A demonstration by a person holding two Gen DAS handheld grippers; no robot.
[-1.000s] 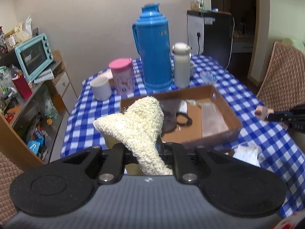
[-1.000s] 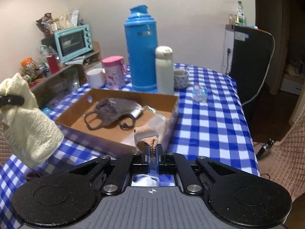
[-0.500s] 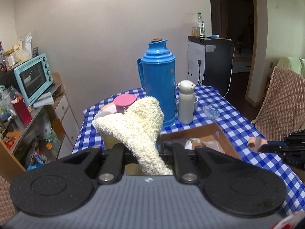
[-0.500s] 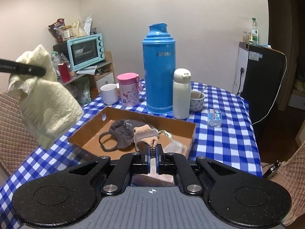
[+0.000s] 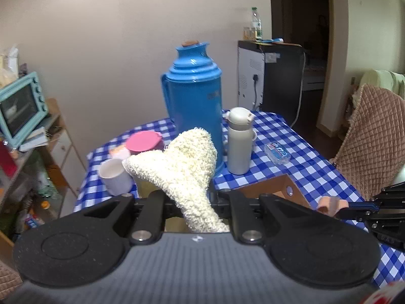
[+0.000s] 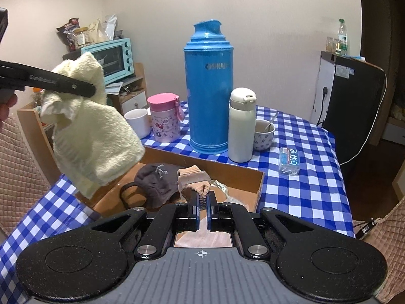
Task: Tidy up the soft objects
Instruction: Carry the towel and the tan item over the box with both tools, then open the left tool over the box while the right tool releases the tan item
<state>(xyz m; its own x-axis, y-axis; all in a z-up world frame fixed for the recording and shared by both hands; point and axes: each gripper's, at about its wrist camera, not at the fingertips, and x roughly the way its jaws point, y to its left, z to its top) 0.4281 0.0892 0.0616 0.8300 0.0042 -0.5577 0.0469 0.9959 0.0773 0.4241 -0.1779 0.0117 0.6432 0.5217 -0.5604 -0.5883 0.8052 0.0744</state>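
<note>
My left gripper [image 5: 192, 197] is shut on a fluffy cream cloth [image 5: 182, 167] and holds it up above the table; the cloth also shows at the left of the right wrist view [image 6: 93, 136], hanging from the gripper finger. My right gripper [image 6: 201, 197] is shut on a small beige-pink sock [image 6: 193, 178], held above the cardboard box [image 6: 243, 174]. A dark brown cap [image 6: 157, 179] lies in the box. From the left wrist view the sock [image 5: 330, 202] and right gripper appear at the right edge.
On the blue-checked table [image 6: 311, 182] stand a blue thermos [image 6: 208, 88], a white bottle [image 6: 241, 124], a pink-lidded jar [image 6: 164, 119], a white mug [image 6: 136, 121], a patterned cup [image 6: 263, 134] and a tissue pack [image 6: 289, 160]. A quilted chair [image 5: 369, 141] stands right; shelves with an oven [image 5: 20, 103] left.
Both grippers have risen and tilted up with their loads, away from the box. The cream cloth now hangs high at the left of the right wrist view.
</note>
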